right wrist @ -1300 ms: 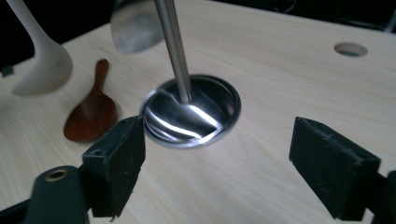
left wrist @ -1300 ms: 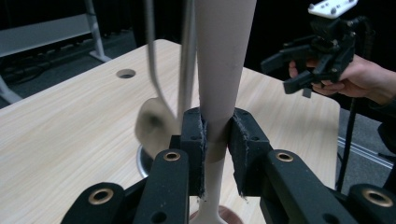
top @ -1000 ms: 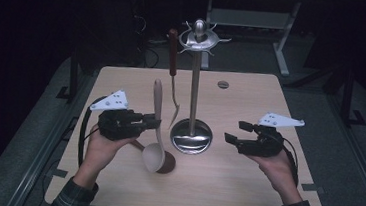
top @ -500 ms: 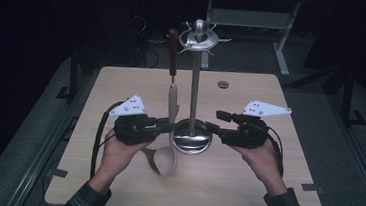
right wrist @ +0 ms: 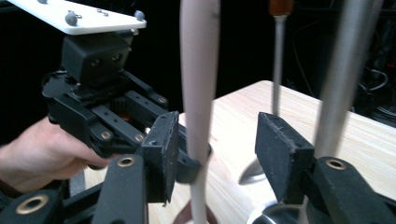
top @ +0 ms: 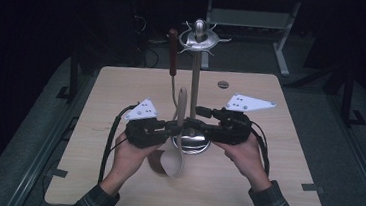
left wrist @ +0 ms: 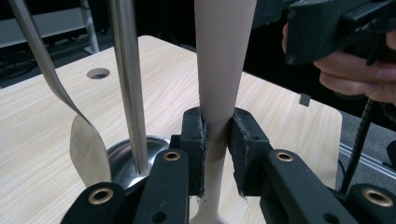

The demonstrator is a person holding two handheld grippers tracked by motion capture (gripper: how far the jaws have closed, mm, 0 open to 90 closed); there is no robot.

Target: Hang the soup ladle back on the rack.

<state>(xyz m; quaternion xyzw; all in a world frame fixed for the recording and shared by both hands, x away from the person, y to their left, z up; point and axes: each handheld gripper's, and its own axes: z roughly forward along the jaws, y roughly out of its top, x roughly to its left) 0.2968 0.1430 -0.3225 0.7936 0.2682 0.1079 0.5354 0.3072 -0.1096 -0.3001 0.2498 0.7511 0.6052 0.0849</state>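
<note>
- The pale wooden tabletop [top: 122, 87] carried a metal utensil stand [top: 194, 84], with a brown-handled utensil [top: 173, 57] hanging from its top.
- The left gripper [top: 173, 127] was clamped on the neck of a beige spoon [left wrist: 219, 70], held upright just beside the stand's pole.
- The right gripper [right wrist: 215, 154] stood wide, its jaws on either side of the spoon's handle without touching it.

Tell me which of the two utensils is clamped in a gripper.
The pale wooden spoon: the left gripper is shut on its handle. The metal utensil with the reddish-brown handle hangs free from the stand, untouched.
</note>
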